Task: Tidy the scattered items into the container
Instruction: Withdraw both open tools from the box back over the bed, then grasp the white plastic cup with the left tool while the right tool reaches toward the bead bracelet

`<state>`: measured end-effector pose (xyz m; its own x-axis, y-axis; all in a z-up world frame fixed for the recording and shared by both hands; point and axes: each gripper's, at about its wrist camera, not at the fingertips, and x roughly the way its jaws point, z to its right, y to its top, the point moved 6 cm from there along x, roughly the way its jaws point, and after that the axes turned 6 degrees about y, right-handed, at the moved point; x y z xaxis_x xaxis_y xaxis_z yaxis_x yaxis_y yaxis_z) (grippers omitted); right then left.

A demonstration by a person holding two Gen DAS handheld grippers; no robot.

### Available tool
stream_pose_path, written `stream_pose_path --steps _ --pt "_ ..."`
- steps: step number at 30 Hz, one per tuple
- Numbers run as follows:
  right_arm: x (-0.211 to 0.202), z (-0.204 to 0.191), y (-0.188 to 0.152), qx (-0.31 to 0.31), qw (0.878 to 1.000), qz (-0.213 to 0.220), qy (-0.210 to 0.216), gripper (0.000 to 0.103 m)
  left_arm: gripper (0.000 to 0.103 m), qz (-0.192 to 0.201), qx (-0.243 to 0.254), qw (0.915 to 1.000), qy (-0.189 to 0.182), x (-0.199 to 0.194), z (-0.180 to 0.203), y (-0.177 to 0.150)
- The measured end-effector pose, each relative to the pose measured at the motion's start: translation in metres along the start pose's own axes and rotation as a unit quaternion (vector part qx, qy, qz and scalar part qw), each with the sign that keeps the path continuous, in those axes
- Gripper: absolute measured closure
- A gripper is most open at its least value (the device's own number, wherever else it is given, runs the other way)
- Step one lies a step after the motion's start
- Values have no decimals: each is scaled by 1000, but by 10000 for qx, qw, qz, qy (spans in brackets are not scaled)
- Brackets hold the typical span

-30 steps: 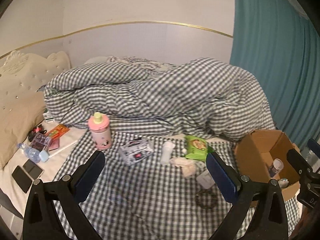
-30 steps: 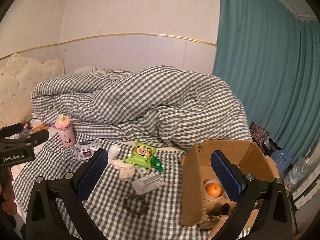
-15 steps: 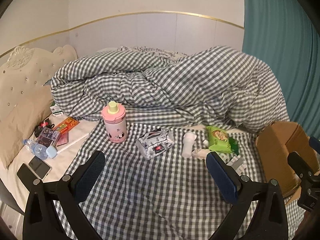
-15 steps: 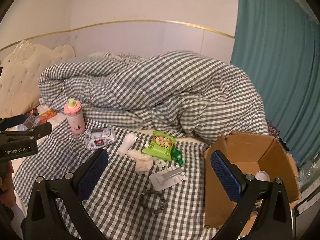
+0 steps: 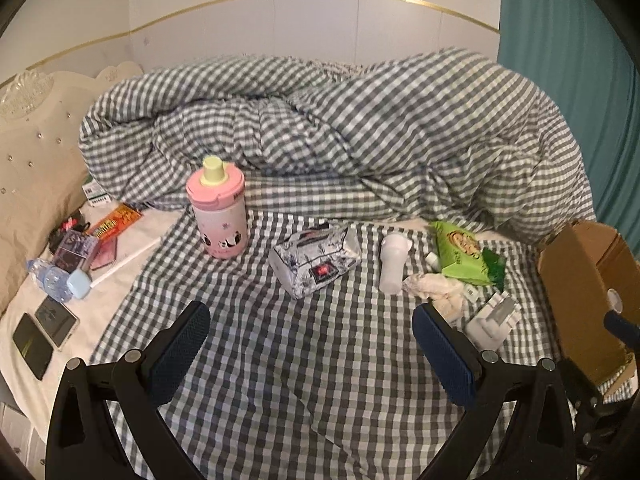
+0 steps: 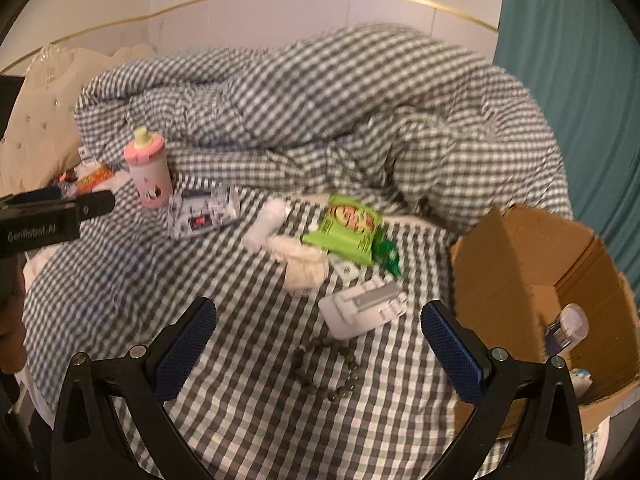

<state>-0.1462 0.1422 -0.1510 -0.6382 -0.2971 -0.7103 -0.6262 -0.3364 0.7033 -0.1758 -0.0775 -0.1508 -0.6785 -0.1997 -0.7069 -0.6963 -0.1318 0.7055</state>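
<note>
one box (image 6: 532, 280), two phones (image 5: 44, 336), two bottles (image 5: 218, 208)

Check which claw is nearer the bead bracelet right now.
Right. The right claw hangs open directly over the bead bracelet, which lies between its fingers. The left claw is open farther left, facing the tissue pack; the bracelet is out of its view.

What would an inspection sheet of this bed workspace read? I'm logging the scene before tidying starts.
Surface: checked bedspread, rumpled duvet behind.
Job's things: pink bottle upright; tissue pack, white tube, green wipes pack, bead bracelet loose; cardboard box partly filled.
Clutter: phones, water bottle by the pillow.
Grippers: left gripper and right gripper open, empty.
Cables: nothing seen.
Surroundings: teal curtain, headboard.
</note>
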Motion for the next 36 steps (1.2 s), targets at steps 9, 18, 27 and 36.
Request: stream_pose_path --steps 9,18,27,36 --pt "41 8 -28 56 9991 -408 124 2 0 -313 -114 9993 -154 56 10 -7" --pt "63 30 -45 213 9976 -653 113 13 0 -424 409 9972 -466 110 65 -3" --pt "75 53 -55 343 9963 -758 210 21 30 -756 740 9917 -732 181 113 -4" --pt "88 69 -65 499 9945 -879 256 21 46 -964 864 9889 -724 219 136 -14"
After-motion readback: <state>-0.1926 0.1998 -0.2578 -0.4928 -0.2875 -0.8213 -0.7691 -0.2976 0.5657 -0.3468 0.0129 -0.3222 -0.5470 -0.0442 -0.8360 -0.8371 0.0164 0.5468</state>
